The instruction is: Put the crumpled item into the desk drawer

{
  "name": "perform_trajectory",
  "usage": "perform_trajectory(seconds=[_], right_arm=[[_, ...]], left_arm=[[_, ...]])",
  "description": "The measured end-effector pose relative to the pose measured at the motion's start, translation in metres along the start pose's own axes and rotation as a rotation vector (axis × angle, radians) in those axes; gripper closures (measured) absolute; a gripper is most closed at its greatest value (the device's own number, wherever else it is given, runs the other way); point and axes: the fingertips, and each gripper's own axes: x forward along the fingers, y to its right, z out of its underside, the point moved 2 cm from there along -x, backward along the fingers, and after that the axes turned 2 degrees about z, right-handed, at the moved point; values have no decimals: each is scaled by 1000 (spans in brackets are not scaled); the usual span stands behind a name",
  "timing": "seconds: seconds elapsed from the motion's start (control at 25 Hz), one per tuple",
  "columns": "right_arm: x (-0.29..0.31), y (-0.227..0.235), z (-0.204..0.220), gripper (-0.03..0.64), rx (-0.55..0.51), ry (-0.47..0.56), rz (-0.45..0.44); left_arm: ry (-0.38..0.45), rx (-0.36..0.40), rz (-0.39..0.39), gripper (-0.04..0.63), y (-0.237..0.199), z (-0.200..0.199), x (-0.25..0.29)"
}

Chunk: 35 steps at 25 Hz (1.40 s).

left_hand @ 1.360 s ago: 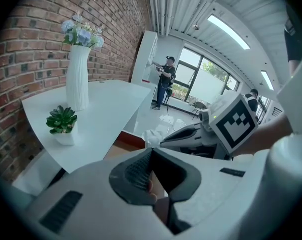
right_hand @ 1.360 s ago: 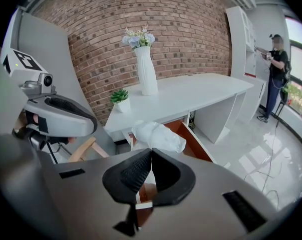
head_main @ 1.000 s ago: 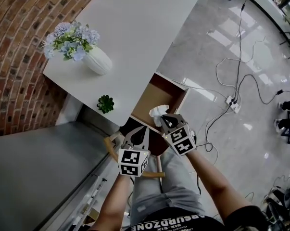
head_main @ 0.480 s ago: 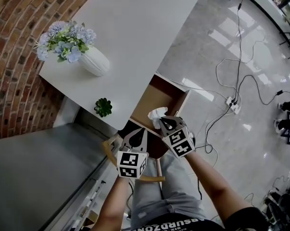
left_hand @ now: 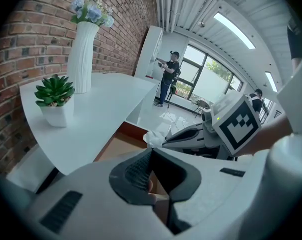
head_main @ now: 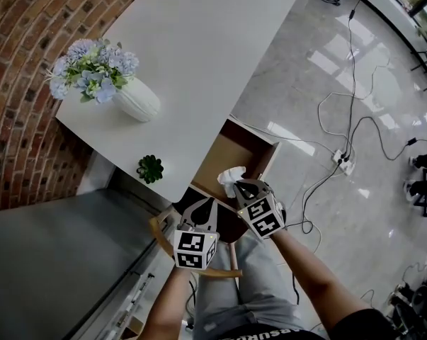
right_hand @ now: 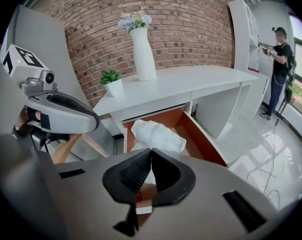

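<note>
Drawer already pulled open. Right gripper pinched tight on white crumpled paper, right above drawer. Left gripper closed, nothing in it. Left to do: drop paper in.

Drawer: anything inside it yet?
Only bare brown floor shows inside the drawer. The crumpled paper is held over it by the right gripper; the floor beneath the paper is covered.
</note>
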Motion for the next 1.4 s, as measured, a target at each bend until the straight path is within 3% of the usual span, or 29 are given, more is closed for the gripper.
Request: perform_trajectory(seconds=[1.4], right_arm=[[53,4,14,615,-90,-90,-30]], left_arm=[[-25,-17,-30,598,-14,21,12]])
